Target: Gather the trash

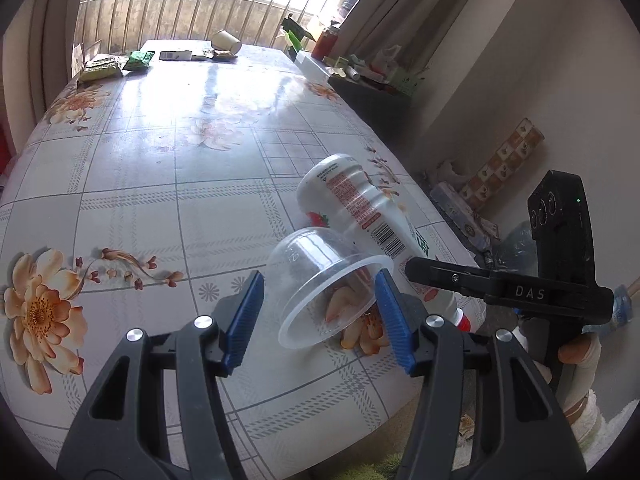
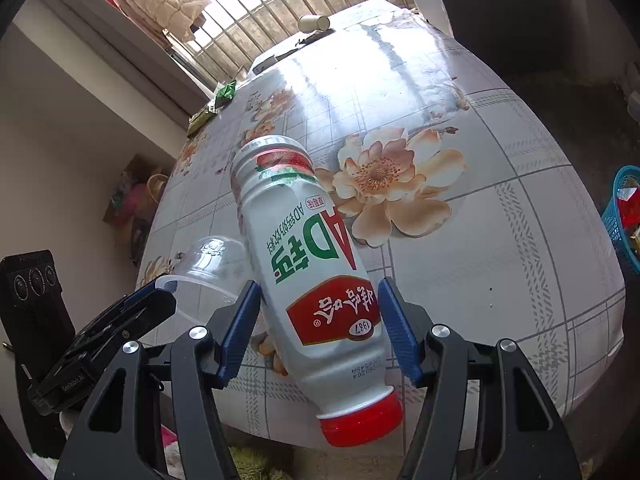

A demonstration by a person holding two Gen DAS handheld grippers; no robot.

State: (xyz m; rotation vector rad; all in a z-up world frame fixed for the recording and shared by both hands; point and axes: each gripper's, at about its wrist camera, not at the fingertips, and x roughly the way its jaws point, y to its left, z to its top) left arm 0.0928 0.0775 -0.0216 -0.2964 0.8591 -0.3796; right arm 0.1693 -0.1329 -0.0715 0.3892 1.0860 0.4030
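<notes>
- White drink bottle (image 2: 310, 280) with red cap (image 2: 362, 420), green and red lettering, lying on its side near the counter's (image 2: 500, 280) near edge, cap end towards the camera and poking past the edge.
- Clear plastic cup (image 1: 326, 284) tipped on its side right beside the bottle, touching it or nearly so, open rim towards the near edge.
- Right gripper (image 2: 318, 328) straddling the bottle's lower body: blue pads (image 2: 394, 332) standing either side of it; left pad looks against the bottle, right pad just beside it; firm clamp or not, cannot tell.
- Left gripper (image 1: 320, 316) straddling the cup's rim, jaws parted; right pad (image 1: 394, 320) at the rim, left pad clear of it with a gap showing; contact at the rim unclear.
- Black body of the right gripper seen from the left wrist view, crossing in front of the bottle's neck, a fingertip (image 1: 574, 350) of the person's hand curled round its grip.
- Glossy flower-print cloth (image 1: 160, 160) covering the counter.
- Paper cup (image 1: 226, 42) on its side at the far end, with green packets (image 1: 138, 60) and flat wrappers near it.
- Blue mesh basket (image 2: 620, 220) with scraps inside, off the counter's right side.
- Barred window (image 1: 180, 0) and curtains behind the far end.
</notes>
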